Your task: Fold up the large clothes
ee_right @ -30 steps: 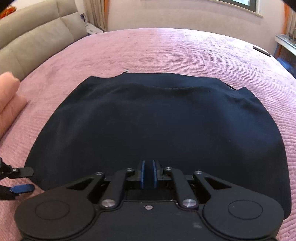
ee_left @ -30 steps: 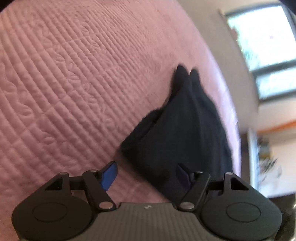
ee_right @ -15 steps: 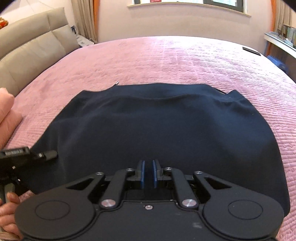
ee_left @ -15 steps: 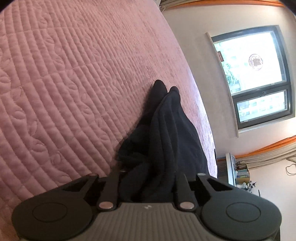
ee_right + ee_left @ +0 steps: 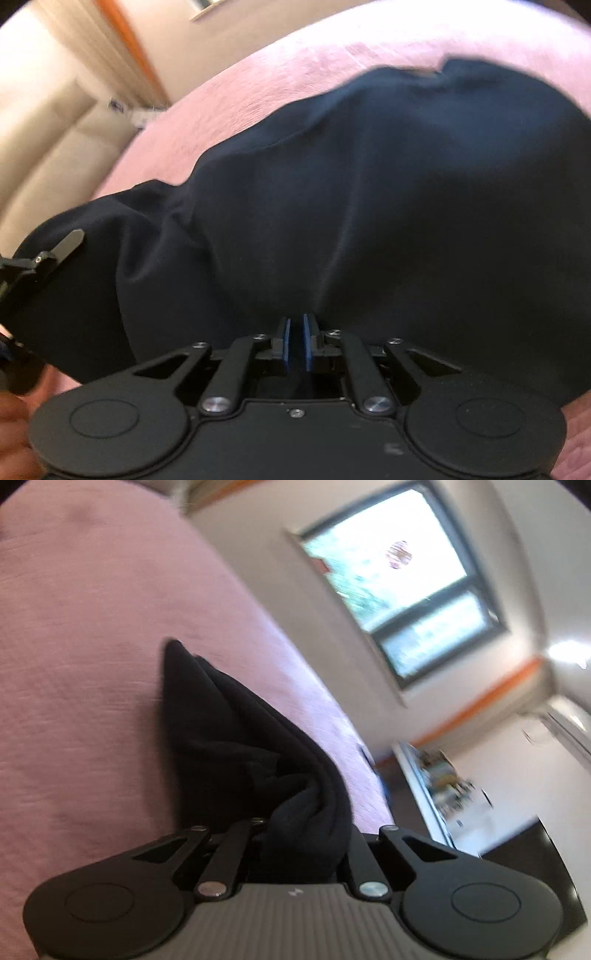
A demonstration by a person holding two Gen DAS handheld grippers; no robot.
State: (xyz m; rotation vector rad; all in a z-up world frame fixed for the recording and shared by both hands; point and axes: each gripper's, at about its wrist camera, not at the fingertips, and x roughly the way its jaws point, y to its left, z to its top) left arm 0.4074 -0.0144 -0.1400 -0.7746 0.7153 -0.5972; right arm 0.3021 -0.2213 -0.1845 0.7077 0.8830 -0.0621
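Left tool [image 5: 295,834] has just been closing and is now clamped on a bunched edge of the dark garment [image 5: 236,738], which trails ahead across the pink bed [image 5: 81,664]; that thick wad could slip out. Right tool [image 5: 295,343] pinches the near hem [image 5: 314,295]; uneven pulling could skew the fold.

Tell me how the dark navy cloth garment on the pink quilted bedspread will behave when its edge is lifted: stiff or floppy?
Probably floppy: the dark navy cloth garment creases and sags where the left gripper pinches it. It likely bunches rather than holding shape, as its folds crowd the jaws. It may drag on the pink quilted bedspread.
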